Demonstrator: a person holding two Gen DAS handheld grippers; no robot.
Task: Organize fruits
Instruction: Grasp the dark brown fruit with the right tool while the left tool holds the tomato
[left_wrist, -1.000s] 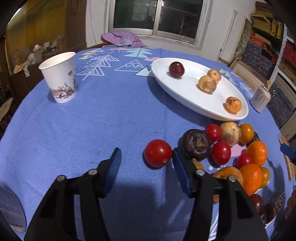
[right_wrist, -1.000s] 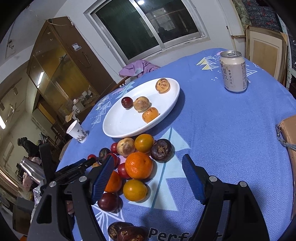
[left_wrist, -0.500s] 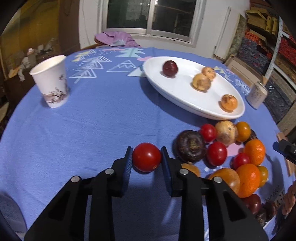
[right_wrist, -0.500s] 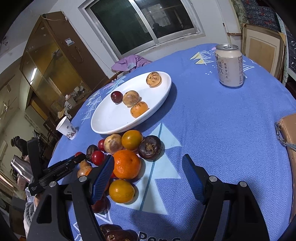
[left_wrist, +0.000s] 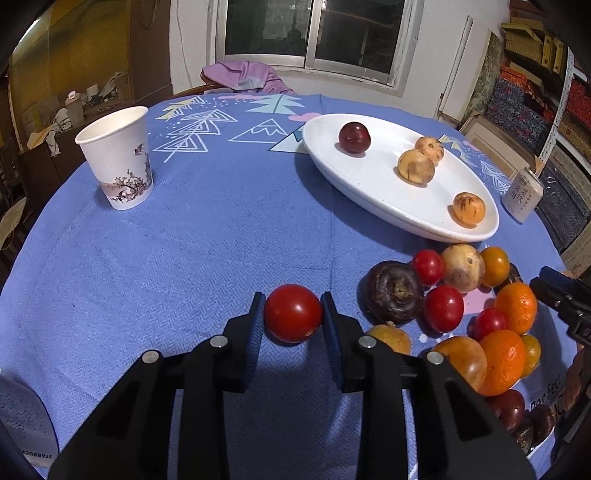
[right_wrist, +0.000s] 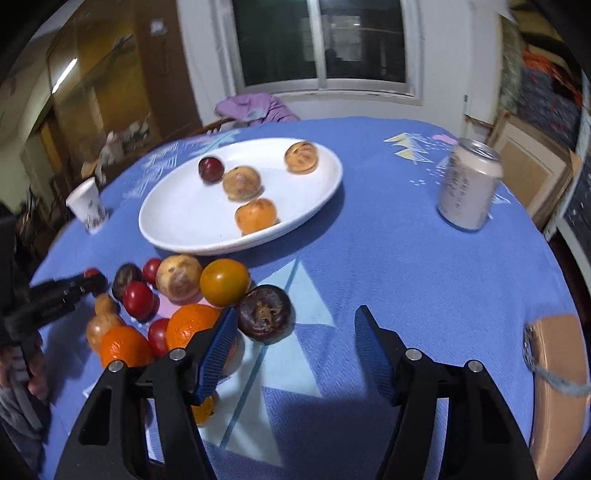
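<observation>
fruits are the job here, and the one in hand is a round glossy red tomato (left_wrist: 293, 313), sitting on the blue woven tablecloth (left_wrist: 177, 251) on the near side of the oval white ceramic plate (left_wrist: 373, 192), a little apart from the loose pile of oranges, tomatoes and dark fruit (left_wrist: 461, 306) that lies just below the plate's rim. the left gripper (left_wrist: 293, 314) has its blue pads pressed on either side of that tomato, and it looks seated between them, not lifted yet as far as i can tell. the right gripper (right_wrist: 295, 334) has just been closing its jaws, though they stand apart with nothing between them; a dark purple wrinkled mangosteen (right_wrist: 265, 312) sits just ahead of its left pad, on the plate side.

risks, as i judge them: the tomato is smooth and round, so a squeeze off its middle could squirt it out and roll it across the cloth. too hard a clamp may bruise it. the right gripper's picture is blurred, and its left pad sits close by the pile, so a nudge could scatter fruit.
</observation>
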